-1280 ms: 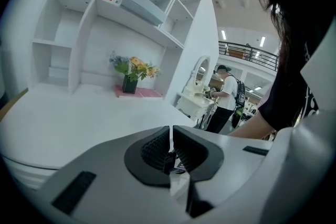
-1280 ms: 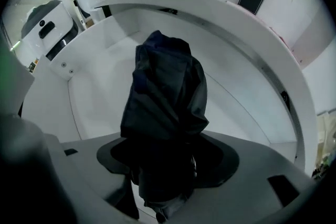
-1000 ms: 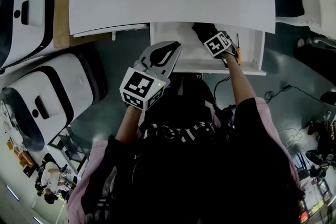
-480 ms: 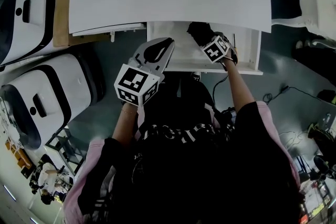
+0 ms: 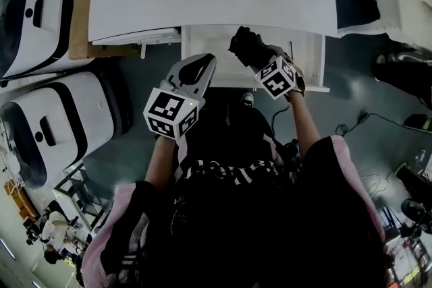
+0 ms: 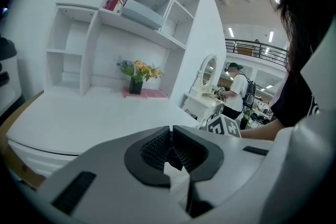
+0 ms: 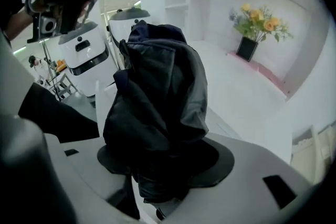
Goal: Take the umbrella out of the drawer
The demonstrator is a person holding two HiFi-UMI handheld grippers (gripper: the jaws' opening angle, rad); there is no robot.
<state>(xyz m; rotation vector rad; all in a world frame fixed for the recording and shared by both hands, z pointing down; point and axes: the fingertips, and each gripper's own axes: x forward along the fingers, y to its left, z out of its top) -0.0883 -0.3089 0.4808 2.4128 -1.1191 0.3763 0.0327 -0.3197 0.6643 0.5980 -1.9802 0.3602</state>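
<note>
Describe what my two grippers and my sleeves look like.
The left claw and right claw are smooth light-grey shells with black pads, ribbed on the left one. Each carries a cube of black-and-white square markers behind it. The sleeves are pink and leave the forearms bare.

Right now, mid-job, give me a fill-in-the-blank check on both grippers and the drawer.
The right gripper is shut on the dark ____.
The left gripper, holding nothing, has its jaws ____.
The white drawer in front of the person stands ____.
Missing words: umbrella; shut; open.
</note>
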